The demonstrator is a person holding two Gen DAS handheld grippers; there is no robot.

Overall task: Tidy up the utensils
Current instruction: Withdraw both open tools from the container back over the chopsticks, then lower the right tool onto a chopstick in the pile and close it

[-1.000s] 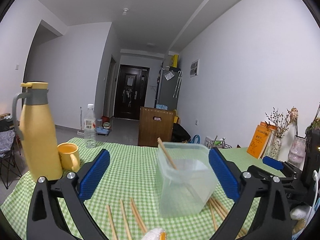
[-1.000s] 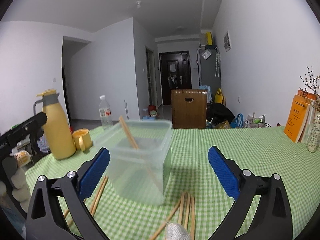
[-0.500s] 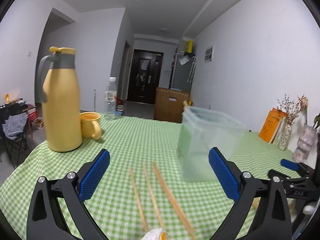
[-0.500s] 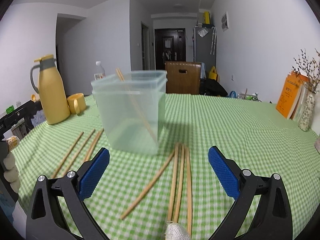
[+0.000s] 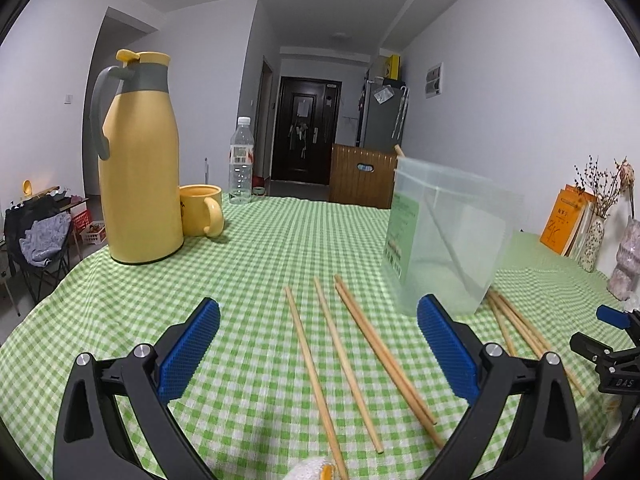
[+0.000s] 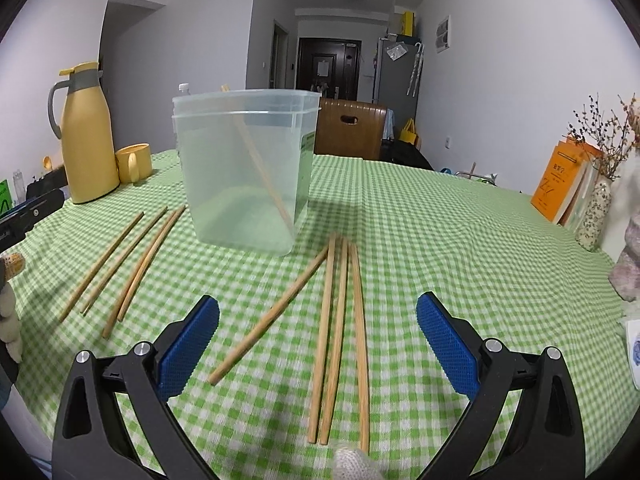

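Note:
A clear plastic container stands on the green checked tablecloth with one wooden chopstick leaning inside it. Several loose chopsticks lie in front of my right gripper, which is open and empty just above them. More chopsticks lie left of the container. In the left wrist view those chopsticks lie between the open, empty fingers of my left gripper, and the container stands ahead to the right.
A yellow thermos jug, a yellow mug and a water bottle stand at the far left of the table. Orange books and a vase with dried flowers stand at the right edge.
Both grippers have dropped lower and tilted down toward the table, so the loose chopsticks now lie large between their fingers. The container and chopsticks have not moved.

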